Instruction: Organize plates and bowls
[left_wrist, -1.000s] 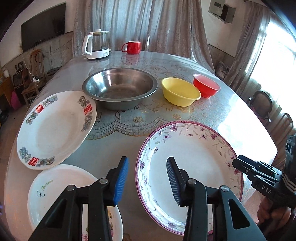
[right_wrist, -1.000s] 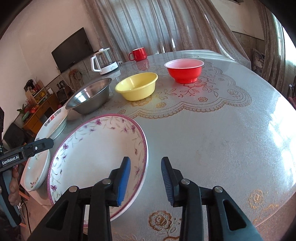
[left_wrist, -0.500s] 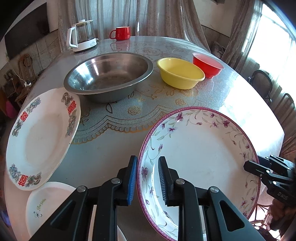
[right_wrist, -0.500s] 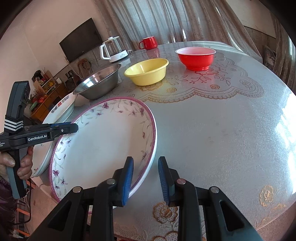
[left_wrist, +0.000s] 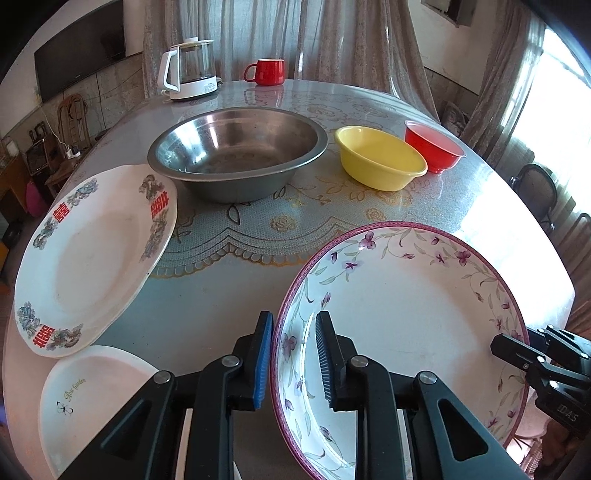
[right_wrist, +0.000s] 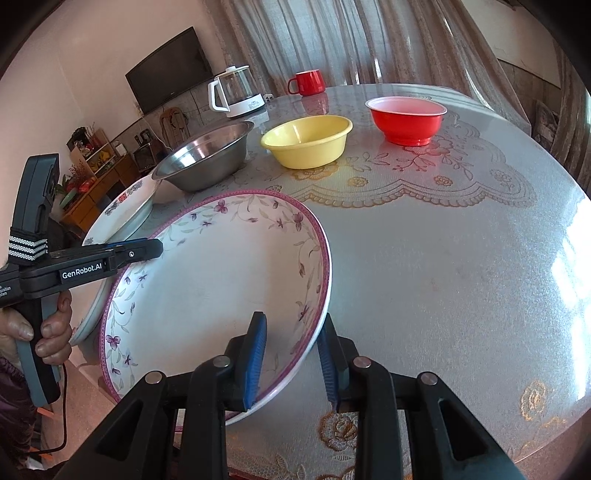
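A large plate with a purple floral rim lies at the table's near edge. My left gripper is shut on its left rim, blue pad outside and black pad inside. My right gripper is shut on the opposite rim of the same floral plate. In the right wrist view the left gripper shows at the plate's far side, with a hand on its handle. A white plate with red characters and a small white plate lie to the left. Behind stand a steel bowl, a yellow bowl and a red bowl.
A white electric kettle and a red mug stand at the far side of the round table. Chairs stand beyond the table's right edge. Bare tabletop stretches to the right of the floral plate.
Both grippers have narrowed their jaws onto the floral plate's rim. The left one came forward and down from the gap between the plates onto that rim.
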